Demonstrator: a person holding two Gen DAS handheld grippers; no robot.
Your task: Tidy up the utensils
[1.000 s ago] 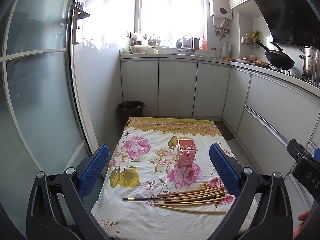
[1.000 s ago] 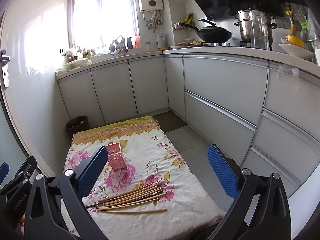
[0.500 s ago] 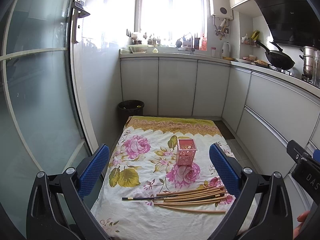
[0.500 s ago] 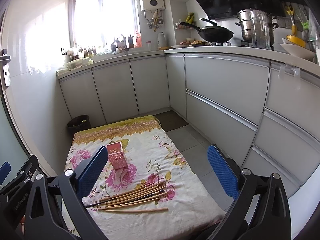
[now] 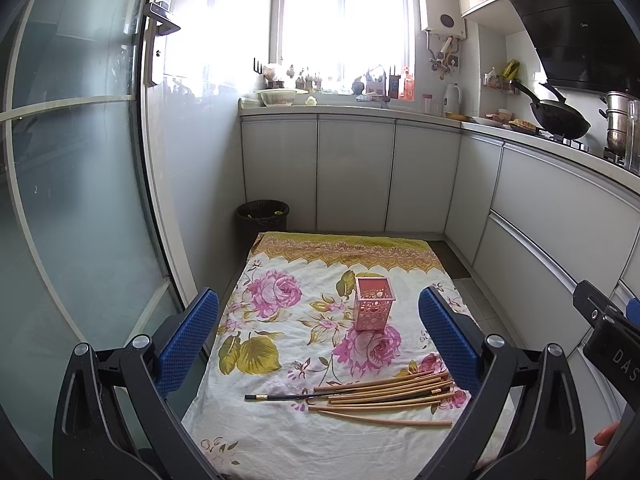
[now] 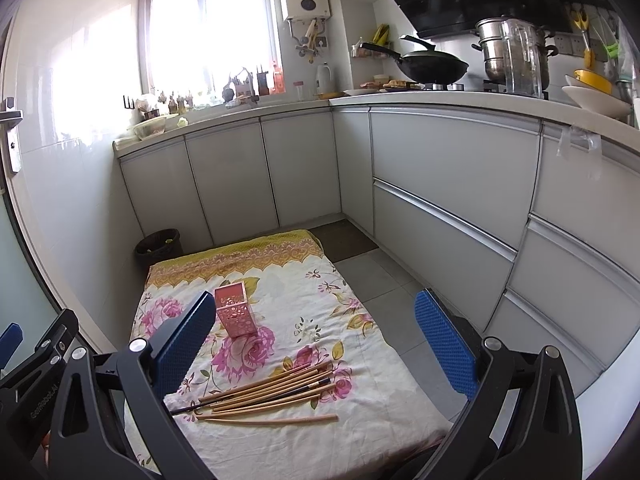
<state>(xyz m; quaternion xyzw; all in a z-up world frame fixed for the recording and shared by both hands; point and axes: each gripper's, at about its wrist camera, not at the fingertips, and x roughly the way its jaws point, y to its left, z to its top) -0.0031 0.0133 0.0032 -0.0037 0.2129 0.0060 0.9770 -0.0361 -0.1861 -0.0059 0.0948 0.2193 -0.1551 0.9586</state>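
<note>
A pile of several wooden chopsticks [image 5: 384,394] with one black chopstick [image 5: 280,397] lies on a floral cloth [image 5: 280,360] on the kitchen floor. A pink perforated holder [image 5: 374,309] stands upright and empty behind the pile. The pile [image 6: 272,394] and the holder [image 6: 235,312] also show in the right wrist view. My left gripper [image 5: 320,344] is open and empty, held above the cloth's near end. My right gripper [image 6: 316,344] is open and empty, above and to the right of the pile.
A dark waste bin [image 5: 262,218] stands at the cloth's far left corner. Grey cabinets [image 6: 440,184] line the back and right sides. A glass door [image 5: 72,200] is on the left. Tiled floor [image 6: 384,280] lies right of the cloth.
The right wrist view has shifted slightly; the cloth and holder sit a little further right in it. The left gripper holds still. Chopsticks and holder have not moved.
</note>
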